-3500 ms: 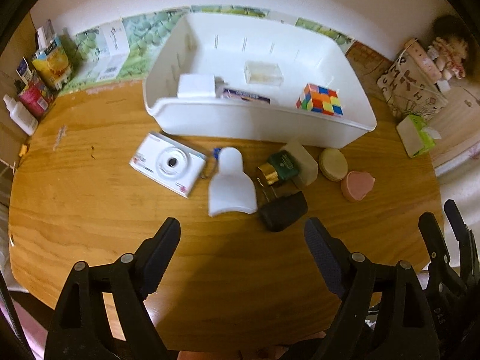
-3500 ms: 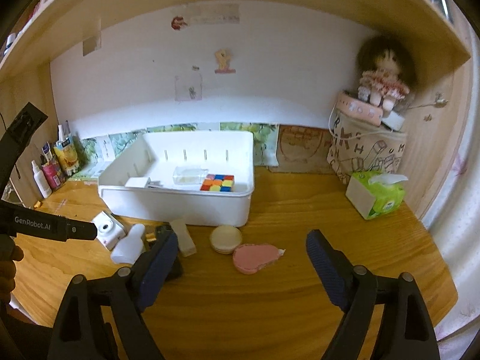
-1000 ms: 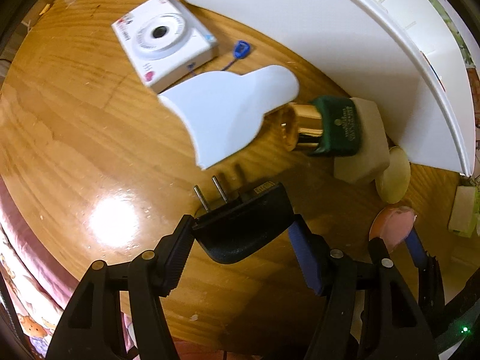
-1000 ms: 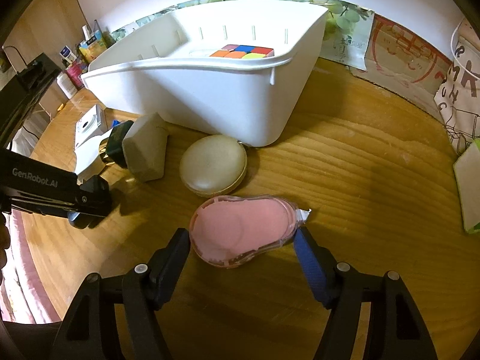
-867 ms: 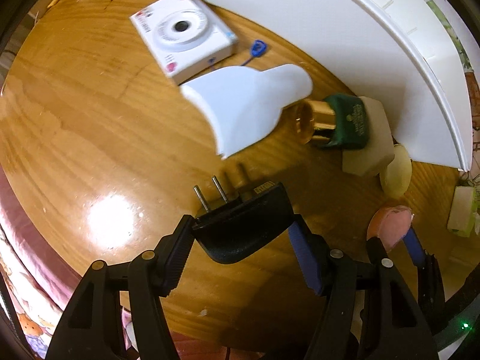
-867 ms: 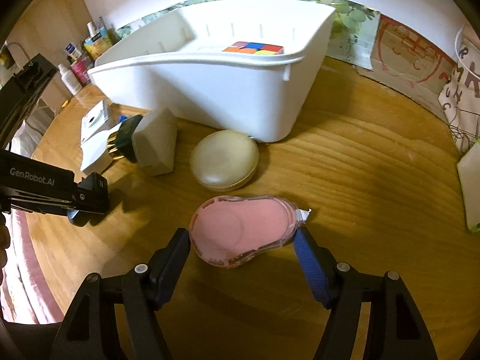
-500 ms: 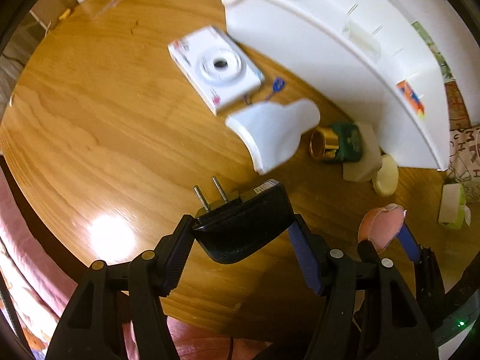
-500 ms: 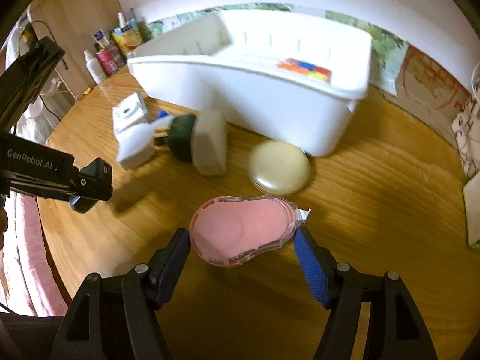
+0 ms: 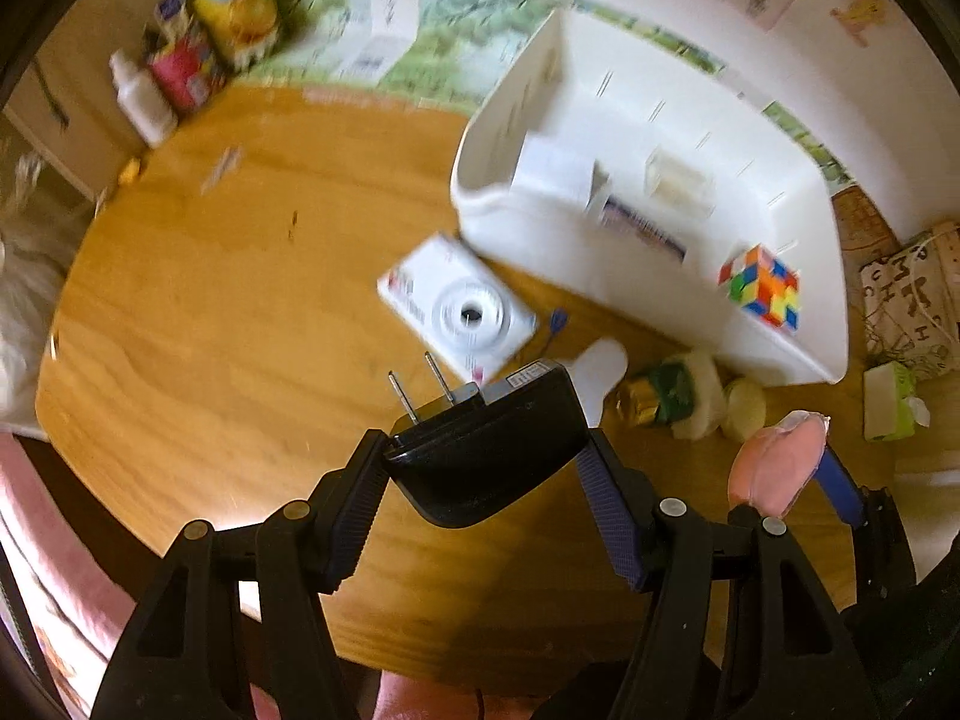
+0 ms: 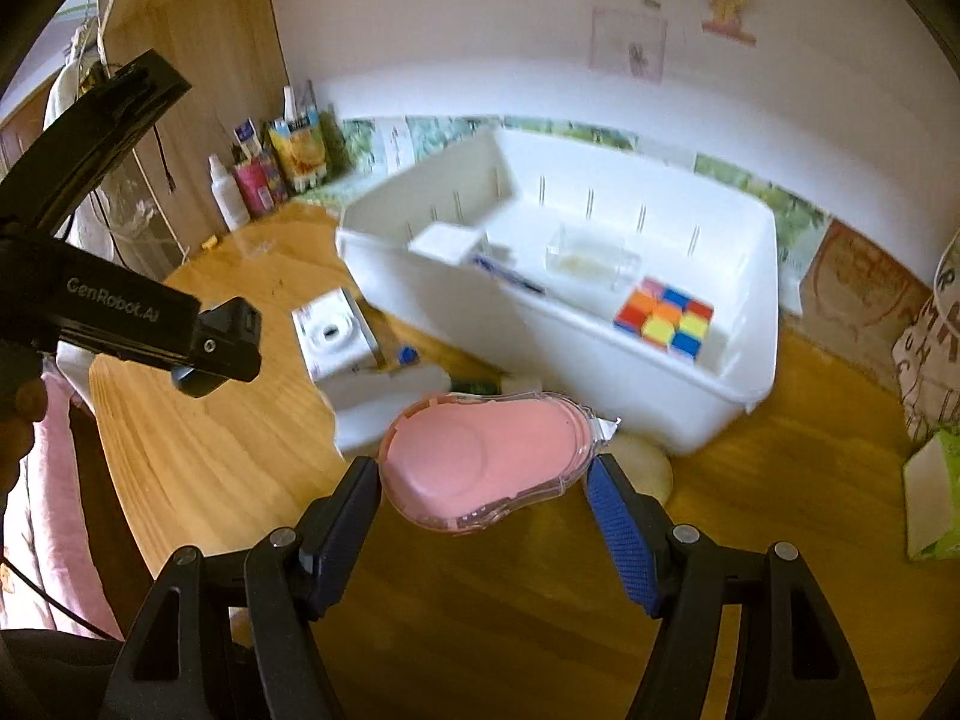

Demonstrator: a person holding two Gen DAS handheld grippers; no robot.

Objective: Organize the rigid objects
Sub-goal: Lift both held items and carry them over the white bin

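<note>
Above the wooden table (image 9: 198,330), the left gripper (image 9: 483,468) is clamped on a black plug adapter (image 9: 489,456), its two metal prongs pointing up and away from the fingers. The right gripper (image 10: 486,483) is clamped on a pink correction-tape dispenser (image 10: 486,462), held clear of the table surface, with its clear tip toward the right finger. A white storage bin (image 10: 648,384) stands at the back of the table and contains a colour cube (image 10: 663,321), a clear plastic box (image 10: 591,258), a white box (image 10: 447,240) and a flat printed packet (image 9: 642,228). On the table in front of the bin lie a white camera (image 9: 459,312), a white bottle (image 9: 594,372), a green and gold bottle (image 9: 657,399) and a round cream case (image 9: 744,417). Both views are blurred.
</note>
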